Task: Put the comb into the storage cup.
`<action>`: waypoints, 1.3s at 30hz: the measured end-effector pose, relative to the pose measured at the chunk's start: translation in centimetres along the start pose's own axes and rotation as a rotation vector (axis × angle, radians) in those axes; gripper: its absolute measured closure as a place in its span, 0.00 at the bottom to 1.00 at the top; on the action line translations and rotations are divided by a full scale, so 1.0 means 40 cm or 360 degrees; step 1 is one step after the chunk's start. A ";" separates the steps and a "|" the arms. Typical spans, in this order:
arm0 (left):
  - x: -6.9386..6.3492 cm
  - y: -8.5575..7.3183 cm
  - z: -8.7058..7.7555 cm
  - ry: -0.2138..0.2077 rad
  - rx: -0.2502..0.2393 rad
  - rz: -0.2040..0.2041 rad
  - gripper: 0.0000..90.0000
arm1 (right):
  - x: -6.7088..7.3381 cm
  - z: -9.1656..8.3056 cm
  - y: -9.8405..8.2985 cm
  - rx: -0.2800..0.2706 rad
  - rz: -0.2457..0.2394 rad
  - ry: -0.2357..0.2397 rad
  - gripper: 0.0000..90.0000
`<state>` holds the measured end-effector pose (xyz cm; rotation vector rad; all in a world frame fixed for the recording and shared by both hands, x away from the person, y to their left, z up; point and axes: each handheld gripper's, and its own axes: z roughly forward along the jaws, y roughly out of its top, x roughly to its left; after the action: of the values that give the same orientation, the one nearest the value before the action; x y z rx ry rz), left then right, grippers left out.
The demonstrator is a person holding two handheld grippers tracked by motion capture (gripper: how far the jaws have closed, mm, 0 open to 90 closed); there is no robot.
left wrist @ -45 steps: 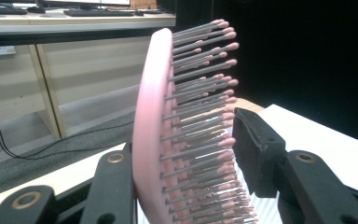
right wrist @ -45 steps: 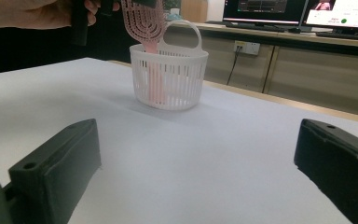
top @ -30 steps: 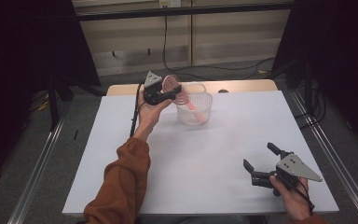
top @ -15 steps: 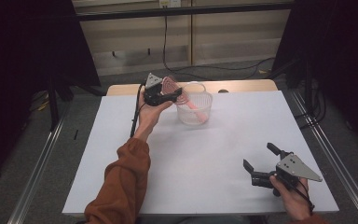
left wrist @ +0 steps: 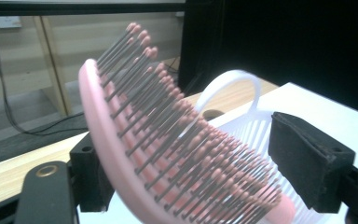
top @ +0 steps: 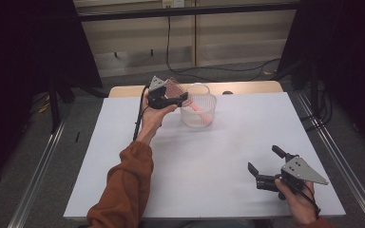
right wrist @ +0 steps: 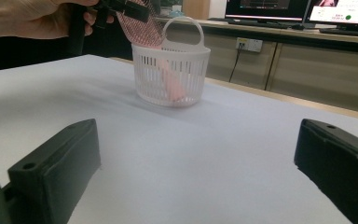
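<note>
Just now the jaws of the left gripper (top: 178, 100) have been opening, and the pink hairbrush (top: 173, 88) stands between them rather than clamped; in the left gripper view the brush's back lies against or very near the left pad while the right pad (left wrist: 310, 165) stands well clear of the bristles, so the grip looks released. Compared with the high views from a second and half a second ago, the left hand (top: 152, 116) sits in the same place at the basket's rim, and the brush leans at the same spot; what differs is the spread of the jaws. My reading is that the brush has been let go into the white slatted basket (top: 198, 114), and the placing is as good as done; what remains is to draw the gripper away without catching the bristles.

The brush's long axis runs steeply, tilted; its handle end points down into the basket, visible as a pink streak through the slats in the right gripper view (right wrist: 170, 79), while the bristled head rises above the rim and leans toward the left hand's side. The bristles face the right-hand pad in the left gripper view. The basket sits at the far side of the white table (top: 209, 161), its hoop handle upright.

The right gripper (top: 265, 166) rests near the table's near right corner, well apart from the basket; its jaws stand wide and hold nothing.
</note>
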<state>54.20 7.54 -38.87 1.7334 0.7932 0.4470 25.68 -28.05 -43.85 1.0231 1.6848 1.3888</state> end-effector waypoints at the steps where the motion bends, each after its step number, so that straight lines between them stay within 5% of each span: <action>1: 0.002 -0.001 0.001 -0.0011 0.0005 -0.0012 0.21 | 0.000 0.000 0.000 0.0002 0.0001 0.0001 0.00; 10: 0.017 -0.016 -0.005 -0.0001 0.0031 -0.0063 0.16 | -0.001 -0.002 0.001 0.0001 -0.0006 -0.0013 0.00; 13: 0.018 -0.015 -0.009 -0.0006 0.0051 -0.0027 0.15 | 0.001 0.000 0.001 0.0000 -0.0003 -0.0008 0.00; 19: 0.014 -0.013 -0.011 0.0053 0.0061 -0.0052 0.07 | 0.001 0.000 0.001 0.0000 -0.0003 -0.0008 0.00; 30: 0.007 -0.010 -0.012 0.0047 0.0069 0.0026 0.00 | 0.000 -0.001 0.001 0.0000 -0.0007 -0.0009 0.00; 35: 0.005 -0.004 -0.020 0.0062 0.0019 0.0000 0.00 | 0.000 -0.001 0.001 0.0000 -0.0010 -0.0014 0.00; 39: 0.002 0.005 -0.031 0.0062 -0.0006 0.0055 0.00 | -0.001 -0.002 0.001 -0.0001 -0.0005 -0.0021 0.00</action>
<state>53.49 8.42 -38.31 1.7419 0.7906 0.5071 25.63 -28.10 -43.79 1.0264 1.6756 1.3780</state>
